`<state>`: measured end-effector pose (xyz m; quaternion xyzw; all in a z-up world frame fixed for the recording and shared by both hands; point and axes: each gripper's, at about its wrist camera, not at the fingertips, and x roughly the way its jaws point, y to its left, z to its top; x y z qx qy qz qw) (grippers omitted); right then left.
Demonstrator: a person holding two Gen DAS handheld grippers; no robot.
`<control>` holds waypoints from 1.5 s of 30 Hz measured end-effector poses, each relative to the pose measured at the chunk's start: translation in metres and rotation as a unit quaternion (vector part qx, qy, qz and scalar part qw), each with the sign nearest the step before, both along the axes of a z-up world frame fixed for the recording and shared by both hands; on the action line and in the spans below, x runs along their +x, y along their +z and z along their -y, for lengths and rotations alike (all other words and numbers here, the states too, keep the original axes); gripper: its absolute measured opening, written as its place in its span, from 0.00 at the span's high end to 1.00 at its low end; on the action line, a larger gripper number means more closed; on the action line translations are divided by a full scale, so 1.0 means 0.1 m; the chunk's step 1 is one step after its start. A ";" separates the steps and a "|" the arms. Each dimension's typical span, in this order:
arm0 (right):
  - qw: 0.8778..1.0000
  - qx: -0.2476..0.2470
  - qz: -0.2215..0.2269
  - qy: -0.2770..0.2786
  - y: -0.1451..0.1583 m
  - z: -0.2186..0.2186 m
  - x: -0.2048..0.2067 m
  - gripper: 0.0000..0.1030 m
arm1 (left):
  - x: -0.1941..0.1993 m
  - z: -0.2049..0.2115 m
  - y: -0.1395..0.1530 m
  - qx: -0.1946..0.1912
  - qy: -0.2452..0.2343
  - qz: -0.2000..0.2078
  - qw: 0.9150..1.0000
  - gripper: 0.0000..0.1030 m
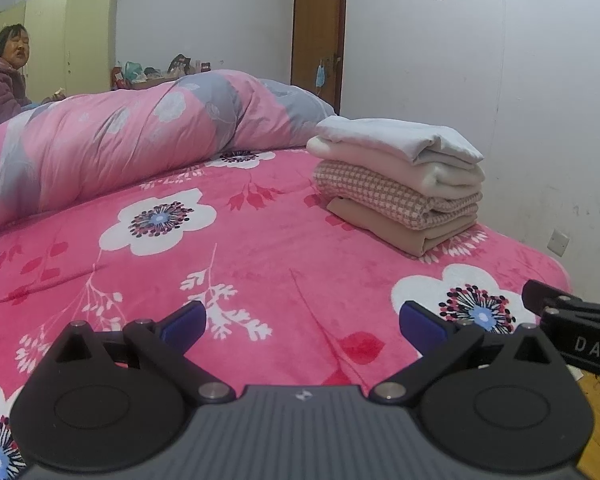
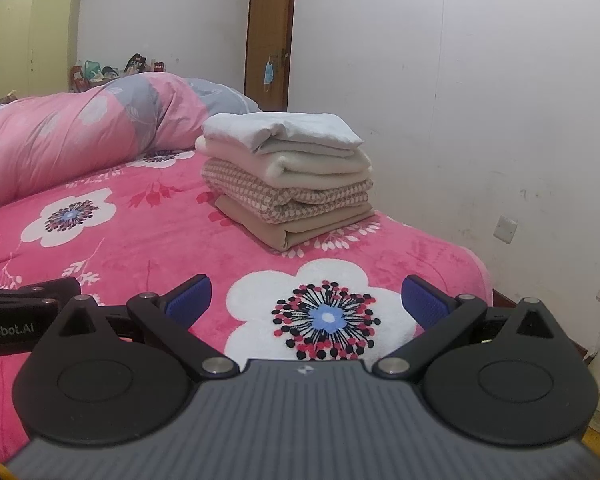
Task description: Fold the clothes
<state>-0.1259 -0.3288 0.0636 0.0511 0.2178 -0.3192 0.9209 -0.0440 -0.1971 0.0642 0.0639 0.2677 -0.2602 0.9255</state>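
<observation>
On pink floral bed (image 1: 260, 264), stack of four folded clothes (image 1: 400, 184), both tongs wide apart, empty

Two legible markings are found, both printed in pale letters on black gripper bodies. In the left wrist view, the letters "DAS" are read on the arm of the right gripper (image 1: 580, 320), at the right edge of the picture; the word is cut off there. In the right wrist view, "nRobot.AI" is read on the arm of the left gripper (image 2: 16, 320), at the left edge; its beginning is cut off. A small emblem without letters is seen on each grey housing.
</observation>
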 end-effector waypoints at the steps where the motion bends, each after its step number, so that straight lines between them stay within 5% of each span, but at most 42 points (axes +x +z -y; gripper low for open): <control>1: 1.000 0.000 0.000 0.000 0.00 0.00 0.00 0.01 | 0.00 0.00 0.00 0.000 0.000 0.000 1.000 0.00; 45: 1.000 0.011 -0.016 -0.007 -0.06 0.01 0.07 0.01 | 0.02 -0.01 -0.03 0.005 0.005 0.003 1.000 0.00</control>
